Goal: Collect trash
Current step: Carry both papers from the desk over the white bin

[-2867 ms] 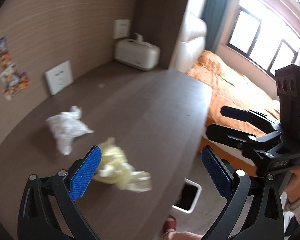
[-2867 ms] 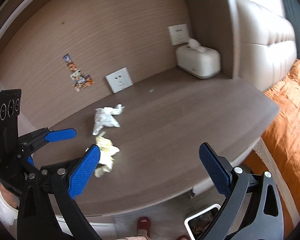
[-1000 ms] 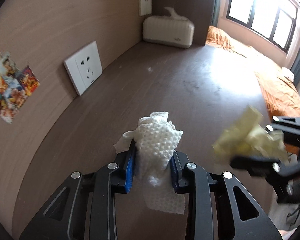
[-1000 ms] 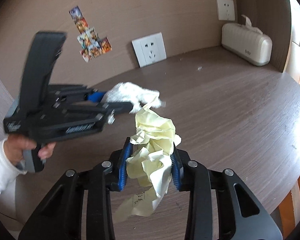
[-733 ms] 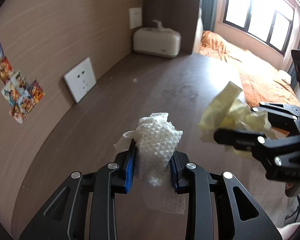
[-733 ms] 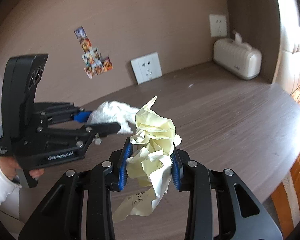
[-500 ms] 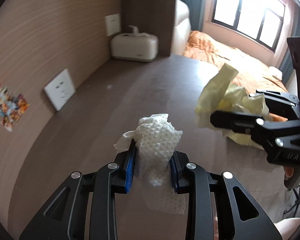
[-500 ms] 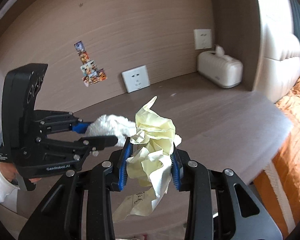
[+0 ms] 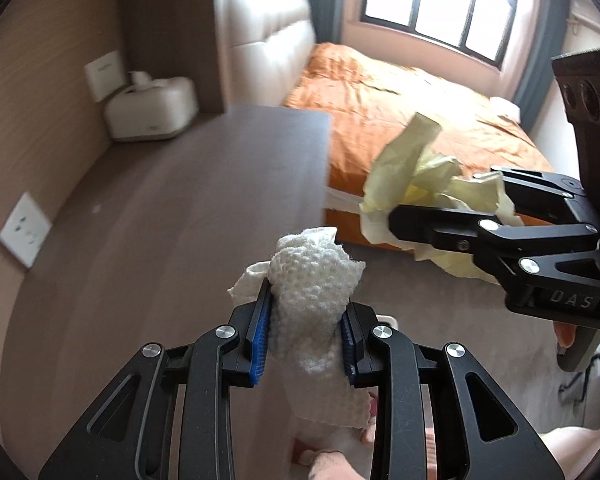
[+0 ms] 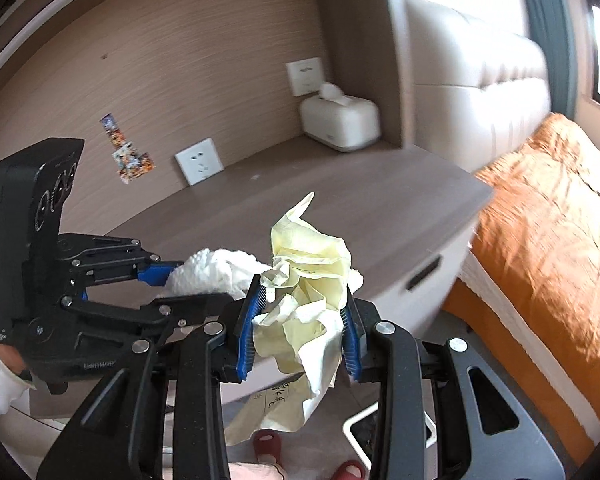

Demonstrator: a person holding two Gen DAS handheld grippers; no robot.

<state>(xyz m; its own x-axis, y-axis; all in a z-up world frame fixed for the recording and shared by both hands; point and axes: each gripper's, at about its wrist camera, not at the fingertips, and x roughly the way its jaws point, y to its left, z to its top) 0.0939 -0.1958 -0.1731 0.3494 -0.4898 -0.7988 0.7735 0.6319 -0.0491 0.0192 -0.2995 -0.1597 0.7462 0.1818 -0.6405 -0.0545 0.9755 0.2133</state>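
Between right tongs point(image 10: 298, 332), yellow paper point(image 10: 306, 280) lengthwise, peak upward.

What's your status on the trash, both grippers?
Left gripper shut on white tissue. Right gripper shut on yellow paper. Both off the desk. Bin below right gripper, nothing between.

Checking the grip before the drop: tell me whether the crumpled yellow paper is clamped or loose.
Clamped. The right gripper has its blue pads pressed on both sides of the crumpled yellow paper, held clear of the desk.
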